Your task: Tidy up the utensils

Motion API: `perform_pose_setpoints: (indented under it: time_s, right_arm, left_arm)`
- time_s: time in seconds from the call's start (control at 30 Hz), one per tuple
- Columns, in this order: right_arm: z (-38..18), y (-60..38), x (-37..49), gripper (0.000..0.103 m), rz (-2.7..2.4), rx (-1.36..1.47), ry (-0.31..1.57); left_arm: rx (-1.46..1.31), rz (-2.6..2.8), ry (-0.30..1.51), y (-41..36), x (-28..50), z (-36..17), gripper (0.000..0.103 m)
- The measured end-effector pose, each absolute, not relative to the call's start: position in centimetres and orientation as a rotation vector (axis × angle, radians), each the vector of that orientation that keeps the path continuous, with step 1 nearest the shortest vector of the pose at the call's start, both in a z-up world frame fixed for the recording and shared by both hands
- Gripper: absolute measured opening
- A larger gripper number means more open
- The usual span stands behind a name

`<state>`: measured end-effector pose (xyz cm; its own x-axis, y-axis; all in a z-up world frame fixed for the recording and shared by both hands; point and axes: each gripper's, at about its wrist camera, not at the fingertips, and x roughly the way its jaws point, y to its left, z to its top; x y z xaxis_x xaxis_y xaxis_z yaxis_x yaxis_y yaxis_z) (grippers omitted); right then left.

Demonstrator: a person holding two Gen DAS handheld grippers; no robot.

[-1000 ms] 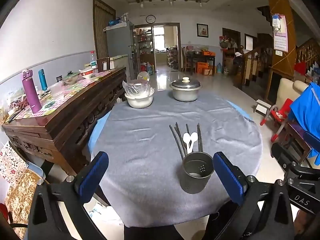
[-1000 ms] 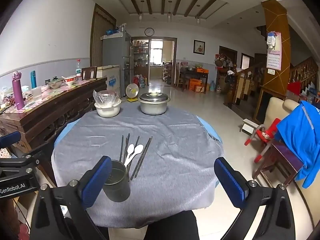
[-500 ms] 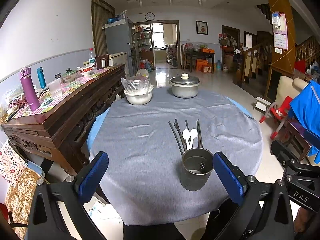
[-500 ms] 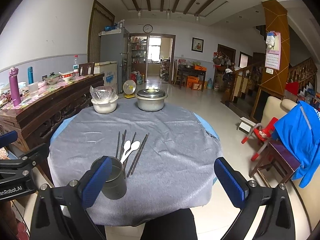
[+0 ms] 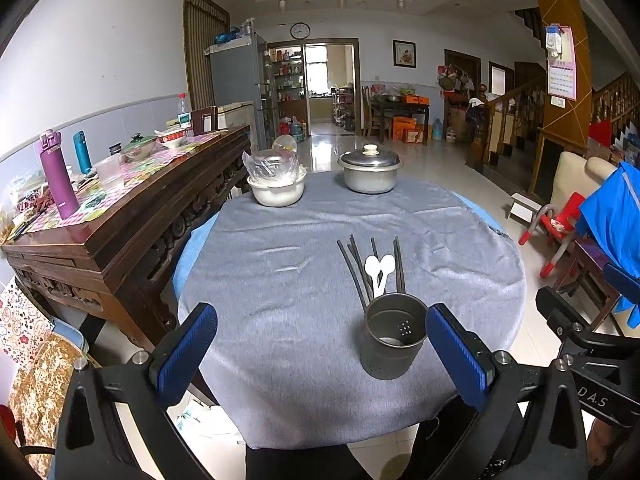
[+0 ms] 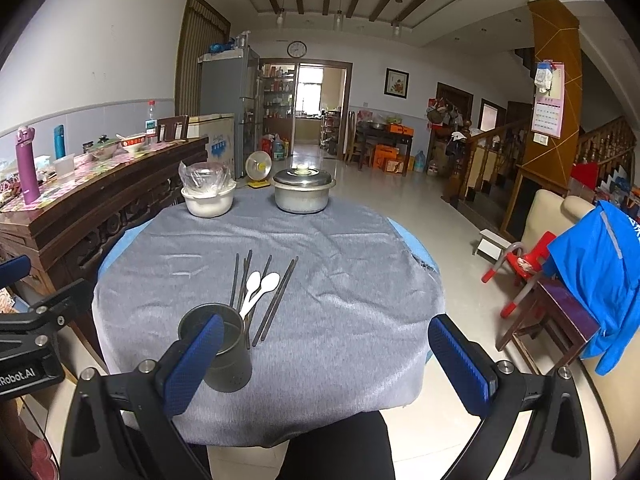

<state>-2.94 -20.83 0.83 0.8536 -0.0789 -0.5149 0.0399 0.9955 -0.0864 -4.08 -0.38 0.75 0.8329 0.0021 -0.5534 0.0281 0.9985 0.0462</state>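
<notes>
left tool [image 5: 320,344] is spread wide, nothing between its blue pads [image 5: 186,344], hanging over the near edge of the round tabletop [image 5: 280,280] with its grey cloth. right tool [image 6: 332,364] is also spread wide and empty, over the same near edge. neither touches anything.

dark metal utensil cup [image 5: 394,336] stands upright near the front edge, perforated wall, looks empty inside apart from a pale patch at the bottom. in the left wrist view it sits just inside the left tool's right pad [image 5: 456,356]. in the right wrist view the cup [image 6: 218,348] is partly behind the right tool's left pad [image 6: 194,364]; cannot tell if they touch.

just behind the cup, lying flat on the cloth: several dark chopsticks [image 5: 352,268] fanned out, running away from the camera, and two white spoons [image 5: 378,270] side by side among them, bowls pointing away, handles reaching toward the cup rim. same group in the right wrist view: chopsticks [image 6: 280,296], spoons [image 6: 260,286].

far side of the tabletop: white bowl with a clear plastic bag in it [image 5: 276,186], and to its right a lidded metal pot [image 5: 370,174], well apart from the utensils.

left of the tabletop, a dark wooden sideboard [image 5: 120,216] with a purple bottle [image 5: 58,174] and a teal bottle [image 5: 82,152]. blue jacket [image 6: 600,276] draped on the right.
</notes>
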Motion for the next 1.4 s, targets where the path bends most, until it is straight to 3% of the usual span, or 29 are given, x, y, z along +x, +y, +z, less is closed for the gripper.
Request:
perform_pose_setpoints:
  time_s: [1.4]
  right_arm:
    - [-1.2, -20.5, -1.3, 0.103, -0.023, -0.074, 0.621]
  left_arm:
    - [0.021, -0.003, 0.624, 0.8, -2.6, -0.1, 0.103]
